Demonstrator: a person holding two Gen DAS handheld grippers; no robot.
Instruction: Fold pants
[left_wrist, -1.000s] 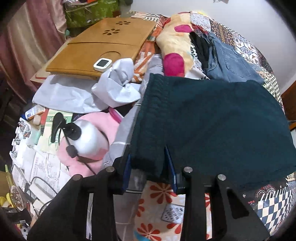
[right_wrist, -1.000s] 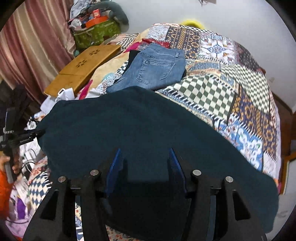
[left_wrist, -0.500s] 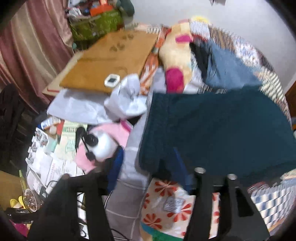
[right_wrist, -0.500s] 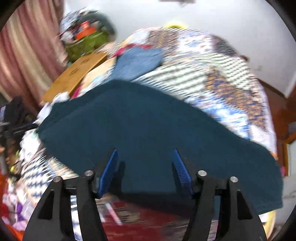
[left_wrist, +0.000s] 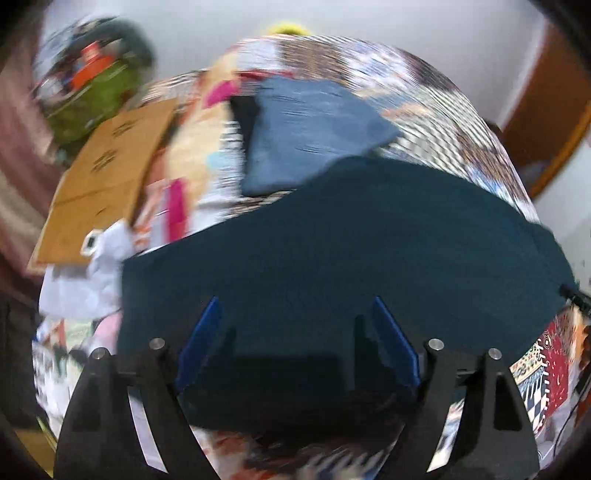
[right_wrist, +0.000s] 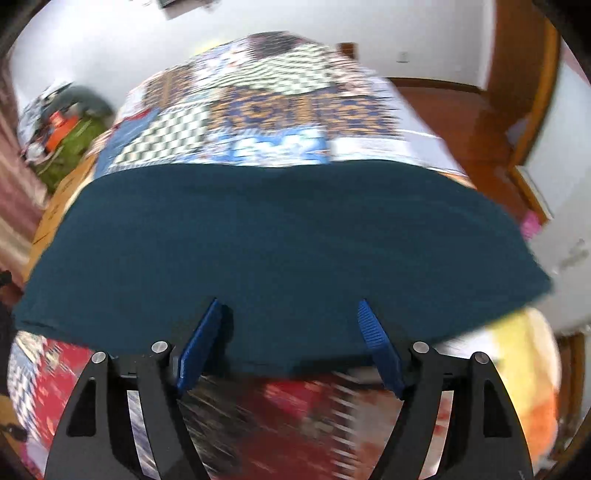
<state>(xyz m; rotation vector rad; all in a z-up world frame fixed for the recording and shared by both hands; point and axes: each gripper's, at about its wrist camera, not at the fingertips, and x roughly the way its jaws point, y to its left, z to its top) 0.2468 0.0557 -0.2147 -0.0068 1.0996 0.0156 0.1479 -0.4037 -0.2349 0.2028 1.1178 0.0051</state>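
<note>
Between my spread blue fingers, the dark teal pants (left_wrist: 332, 258) are lying flat across the patchwork bedspread (right_wrist: 280, 107).

My left gripper (left_wrist: 295, 317) is standing wide apart with nothing between its pads, both fingertips hovering over the near part of the pants; whether they are touching the cloth I cannot tell through the blur. My right gripper (right_wrist: 288, 314) is likewise gaping wide and gripping nothing, its fingers (right_wrist: 201, 343) sitting at the near edge of the same garment. Beyond the pants in the left view, folded blue jeans (left_wrist: 310, 129) are resting on the bedspread, with a tan wooden board (left_wrist: 103, 177) off to the left and a green bag (left_wrist: 96, 92) blurring behind it.
</note>
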